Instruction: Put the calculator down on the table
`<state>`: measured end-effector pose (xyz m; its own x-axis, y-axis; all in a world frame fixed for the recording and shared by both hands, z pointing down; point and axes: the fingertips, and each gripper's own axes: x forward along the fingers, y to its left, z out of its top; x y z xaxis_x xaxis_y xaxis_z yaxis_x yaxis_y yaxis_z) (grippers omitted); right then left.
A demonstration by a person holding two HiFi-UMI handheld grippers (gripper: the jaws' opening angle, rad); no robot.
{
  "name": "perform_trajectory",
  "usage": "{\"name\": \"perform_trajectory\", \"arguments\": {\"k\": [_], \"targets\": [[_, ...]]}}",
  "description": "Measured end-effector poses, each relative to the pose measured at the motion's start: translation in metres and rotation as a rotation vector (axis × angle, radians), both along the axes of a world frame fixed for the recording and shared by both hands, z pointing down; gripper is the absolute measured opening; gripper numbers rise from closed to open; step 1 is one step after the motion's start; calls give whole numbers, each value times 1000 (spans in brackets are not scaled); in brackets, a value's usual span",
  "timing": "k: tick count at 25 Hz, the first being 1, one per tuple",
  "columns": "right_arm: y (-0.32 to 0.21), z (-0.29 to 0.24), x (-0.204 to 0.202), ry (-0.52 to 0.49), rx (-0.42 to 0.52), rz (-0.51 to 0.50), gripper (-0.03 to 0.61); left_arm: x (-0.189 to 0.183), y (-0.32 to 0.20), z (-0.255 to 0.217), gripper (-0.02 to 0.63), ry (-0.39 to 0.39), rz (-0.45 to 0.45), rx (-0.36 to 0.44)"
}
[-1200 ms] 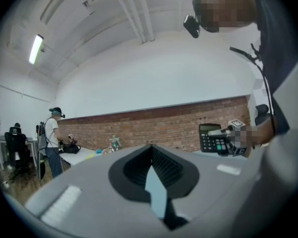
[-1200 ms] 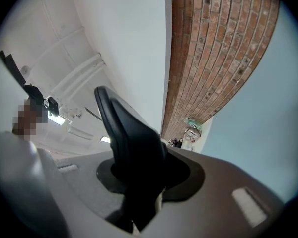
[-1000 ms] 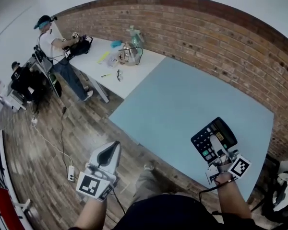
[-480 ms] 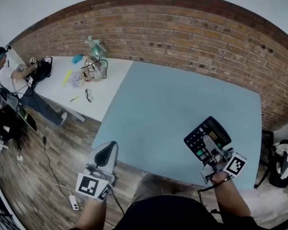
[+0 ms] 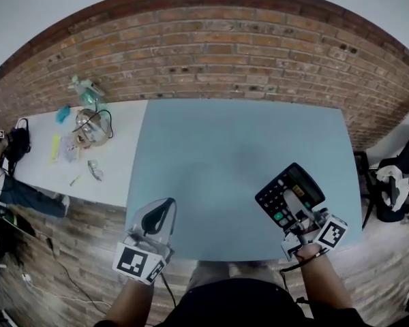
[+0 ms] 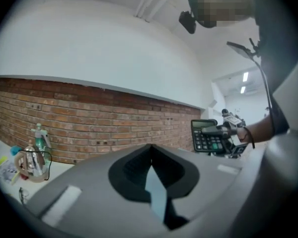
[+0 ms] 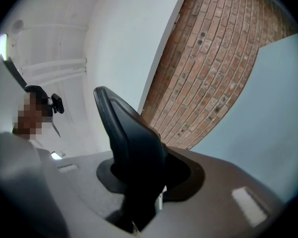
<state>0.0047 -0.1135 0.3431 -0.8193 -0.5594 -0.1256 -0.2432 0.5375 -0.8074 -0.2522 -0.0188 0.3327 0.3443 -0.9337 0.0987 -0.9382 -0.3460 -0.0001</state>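
Swung round from over the floor, the left gripper [image 5: 162, 207] now sits at the tabletop's [image 5: 218, 155] near edge, jaws together and empty. The right gripper [image 5: 291, 197] has its jaws clamped on the calculator [image 5: 274, 201], held tilted above the near right corner (apparently not touching). Lowering and release remain.

free: blue table [image 5: 218, 155] top | blocked: brick wall [image 5: 225, 46] behind (clutter [image 5: 85, 125] far left)

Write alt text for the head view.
The right gripper clamps a black calculator over the near right part of a blue table. The left gripper, shut and empty, hangs at the table's near edge; a brick wall runs behind.
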Motion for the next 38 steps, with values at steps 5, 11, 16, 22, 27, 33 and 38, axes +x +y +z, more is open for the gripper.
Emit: {"name": "perform_trajectory", "arguments": {"k": [5,11,16,22,27,33,38], "targets": [[2,-10,-3,9,32,66,120,6,-33,2,2,7,121,0],[4,-12,8,46,38,125,121,25,-53,-7,2,16,234,0],[-2,-31,13,23,67,122,121,30,-56,-20,2,20,230,25],[-15,-40,11,9,85,62,121,35,-65,-42,2,-11,189,71],[-30,-67,20,-40,128,19,121,33,-72,-75,2,11,110,133],[-40,-89,27,-78,187,-36,121,37,-76,-91,2,-29,83,153],[-39,-86,21,-95,163,-67,121,37,-75,-84,2,-37,73,128]]}}
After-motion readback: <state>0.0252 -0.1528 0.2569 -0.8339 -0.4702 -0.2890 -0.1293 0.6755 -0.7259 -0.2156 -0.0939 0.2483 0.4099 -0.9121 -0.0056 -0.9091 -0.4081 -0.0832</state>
